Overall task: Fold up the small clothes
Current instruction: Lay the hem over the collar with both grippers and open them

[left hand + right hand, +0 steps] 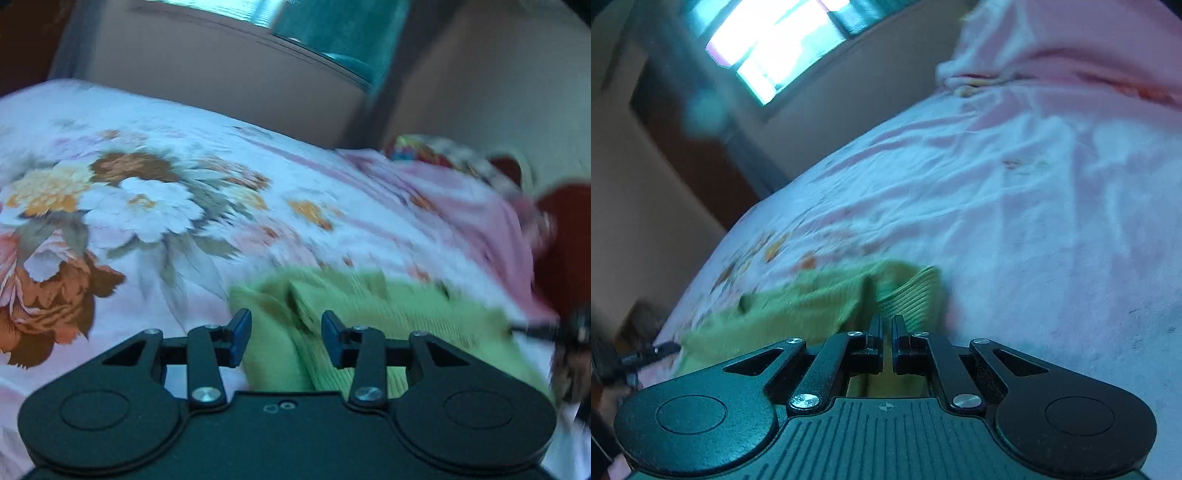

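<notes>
The left gripper [286, 338], a black two-finger tool with blue pads, is standing with its jaws apart, the pads pressing on nothing, and it is pointing forward and downward. The right gripper [887, 338], the same black linkage build, is holding its jaws drawn nearly together with only a thin slit between the pads. It is tilting downward too, rolled to one side. At the far right of the left wrist view, a dark blurred shape is showing, too smeared to make out.

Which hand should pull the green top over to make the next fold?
Probably the right. The right gripper is shut, seemingly pinching the green top's ribbed edge, so it could carry it over. The left gripper is open above the cloth, gripping nothing.
</notes>
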`<control>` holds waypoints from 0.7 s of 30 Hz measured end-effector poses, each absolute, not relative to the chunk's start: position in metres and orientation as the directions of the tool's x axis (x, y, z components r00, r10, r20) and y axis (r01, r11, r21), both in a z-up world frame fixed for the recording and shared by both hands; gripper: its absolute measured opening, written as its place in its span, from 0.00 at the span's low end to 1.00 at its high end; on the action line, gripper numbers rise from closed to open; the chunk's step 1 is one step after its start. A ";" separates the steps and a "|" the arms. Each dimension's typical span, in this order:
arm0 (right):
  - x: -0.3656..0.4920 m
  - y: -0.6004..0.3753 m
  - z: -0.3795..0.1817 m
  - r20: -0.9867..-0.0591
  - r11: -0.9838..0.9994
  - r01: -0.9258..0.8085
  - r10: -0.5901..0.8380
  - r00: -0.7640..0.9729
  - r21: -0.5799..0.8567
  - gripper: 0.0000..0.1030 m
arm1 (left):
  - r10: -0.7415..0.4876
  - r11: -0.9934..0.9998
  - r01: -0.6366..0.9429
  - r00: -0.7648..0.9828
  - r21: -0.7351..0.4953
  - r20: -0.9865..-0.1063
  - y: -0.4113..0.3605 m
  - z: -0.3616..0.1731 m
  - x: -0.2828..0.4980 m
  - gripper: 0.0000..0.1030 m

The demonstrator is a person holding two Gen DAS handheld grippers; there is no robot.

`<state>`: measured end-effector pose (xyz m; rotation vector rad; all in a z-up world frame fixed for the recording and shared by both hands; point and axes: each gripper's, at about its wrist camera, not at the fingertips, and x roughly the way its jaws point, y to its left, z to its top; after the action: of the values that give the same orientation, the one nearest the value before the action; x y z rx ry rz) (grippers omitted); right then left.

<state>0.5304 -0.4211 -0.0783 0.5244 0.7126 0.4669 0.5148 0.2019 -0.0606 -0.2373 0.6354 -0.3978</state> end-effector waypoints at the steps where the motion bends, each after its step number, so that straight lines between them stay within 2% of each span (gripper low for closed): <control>1: 0.526 -0.418 -0.076 -0.481 0.777 -0.240 0.566 0.669 0.582 0.04 | -0.434 0.898 0.307 0.733 -0.315 -0.524 0.197 -0.059 0.510 0.37; 5: 0.511 -0.388 -0.064 -0.476 0.782 -0.371 0.607 0.636 0.501 0.04 | -0.506 0.862 0.388 0.687 -0.325 -0.521 0.175 -0.062 0.497 0.37; 9: 0.515 -0.352 -0.070 -0.574 0.807 -0.433 0.590 0.569 0.400 0.04 | -0.482 0.871 0.422 0.638 -0.251 -0.601 0.149 -0.074 0.509 0.36; 11: 0.523 -0.342 -0.069 -0.586 0.818 -0.437 0.573 0.573 0.373 0.04 | -0.471 0.876 0.420 0.633 -0.239 -0.614 0.144 -0.075 0.521 0.36; 15: 0.556 -0.335 -0.068 -0.577 0.830 -0.401 0.557 0.597 0.388 0.04 | -0.455 0.886 0.393 0.647 -0.244 -0.611 0.138 -0.074 0.562 0.36; 16: 0.569 -0.335 -0.071 -0.580 0.841 -0.366 0.540 0.610 0.399 0.04 | -0.436 0.897 0.376 0.665 -0.233 -0.607 0.137 -0.074 0.570 0.36; 17: 0.580 -0.339 -0.070 -0.585 0.854 -0.330 0.517 0.625 0.402 0.04 | -0.405 0.913 0.346 0.689 -0.218 -0.602 0.137 -0.073 0.579 0.40; 18: 0.588 -0.345 -0.070 -0.586 0.864 -0.290 0.495 0.642 0.412 0.04 | -0.377 0.925 0.313 0.706 -0.214 -0.599 0.138 -0.074 0.585 0.37; 21: 0.594 -0.368 -0.072 -0.547 0.847 -0.196 0.478 0.687 0.494 0.04 | -0.394 0.918 0.277 0.723 -0.283 -0.568 0.149 -0.074 0.587 0.38</control>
<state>0.5939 -0.3684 -0.0722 0.4201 0.7212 0.3900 0.5866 0.1487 -0.0736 -0.1836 0.6669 -0.3728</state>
